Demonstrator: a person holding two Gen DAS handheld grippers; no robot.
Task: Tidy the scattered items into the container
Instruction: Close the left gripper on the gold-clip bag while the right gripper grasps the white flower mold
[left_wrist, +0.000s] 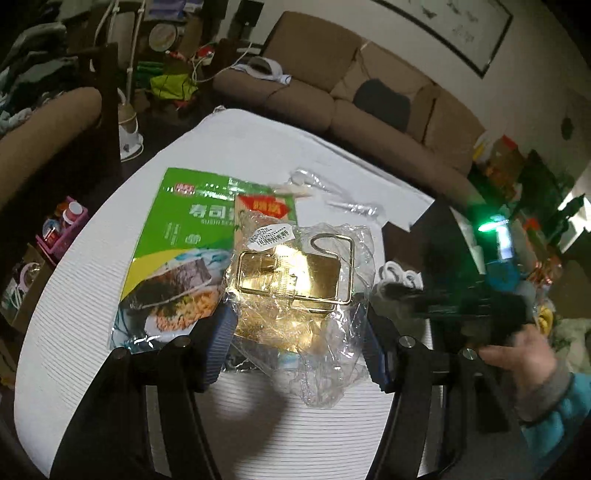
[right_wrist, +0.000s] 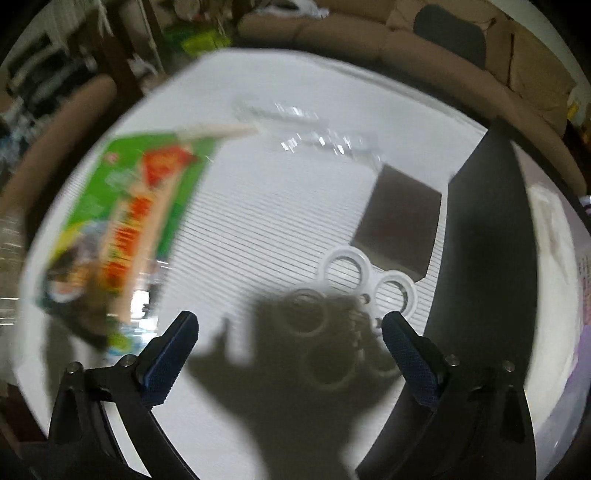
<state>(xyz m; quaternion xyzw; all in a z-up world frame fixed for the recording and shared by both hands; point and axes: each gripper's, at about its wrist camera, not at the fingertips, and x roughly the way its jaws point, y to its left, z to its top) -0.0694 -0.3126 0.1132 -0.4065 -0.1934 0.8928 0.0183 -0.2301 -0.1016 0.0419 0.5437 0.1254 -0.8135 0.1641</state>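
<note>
Table (left_wrist: 92, 332): covered by a white ribbed mat; all items are laid on it. The container is not identified with certainty in either view.

Green food packet (left_wrist: 177, 236): large, flat, glossy foil; judged light, limp and slippery. It is best pinched at an edge.

Gold metal rack in a clear plastic bag (left_wrist: 295, 280): held above the mat between the pads of the left gripper (left_wrist: 295, 343), which are closed on the crinkled wrapping. The wire frame is judged stiff and light, the film slick and loose, so a grip across the frame itself is safer than one on the film.

White ringed plastic piece (right_wrist: 365, 277): rigid, thin, flat on the mat beside a dark block (right_wrist: 399, 221). It is judged easiest taken across a ring's rim.

Right gripper (right_wrist: 291, 350): jaws spread wide, nothing between them, poised over the ringed piece.
</note>
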